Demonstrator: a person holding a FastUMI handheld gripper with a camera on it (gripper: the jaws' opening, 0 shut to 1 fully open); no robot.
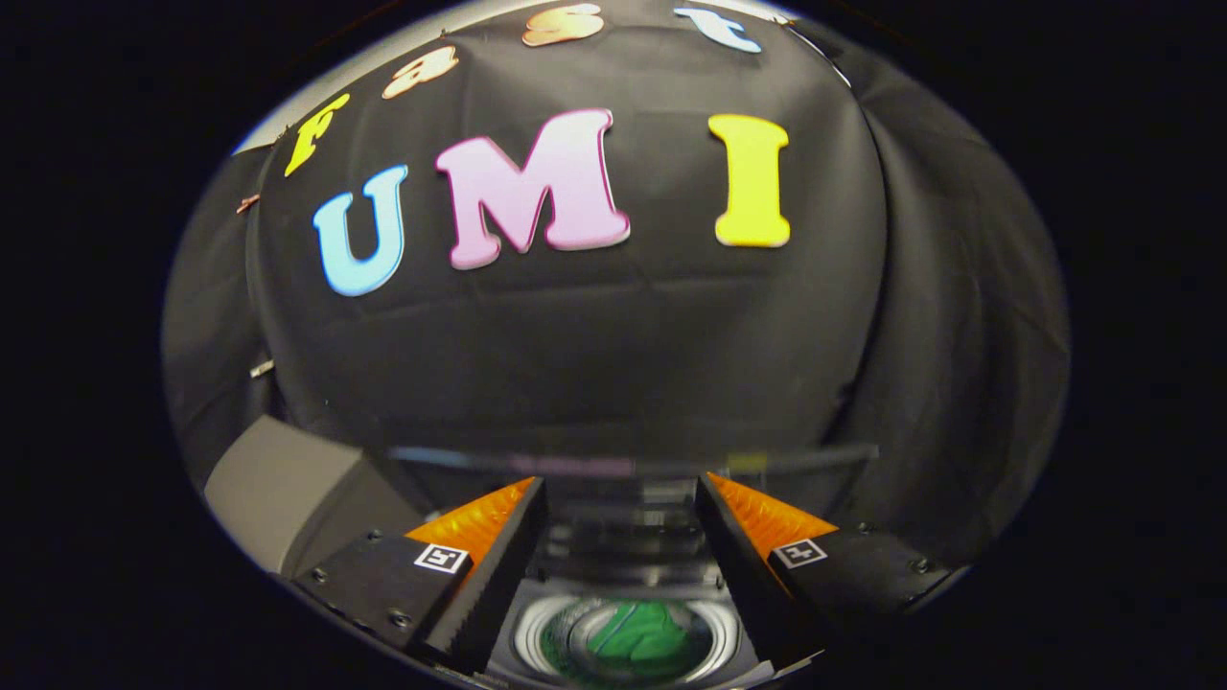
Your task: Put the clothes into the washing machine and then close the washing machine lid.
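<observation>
green crumpled clothes [640, 640] sit down in the washing machine's [628, 585] round shiny drum, below and between the fingers; gripper [621, 498] is wide open, holding nothing, hovering above the clear lid [633, 460]

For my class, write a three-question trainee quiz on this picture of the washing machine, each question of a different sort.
1. True or false: the green clothes already lie inside the washing machine drum.
2. The jaws of the gripper are: A) open, holding nothing; B) shut on the clothes; C) shut on the lid.
3. Fill in: the transparent lid is raised, so the machine is not yet ____.

Key: 1 true; 2 A; 3 closed.
</observation>
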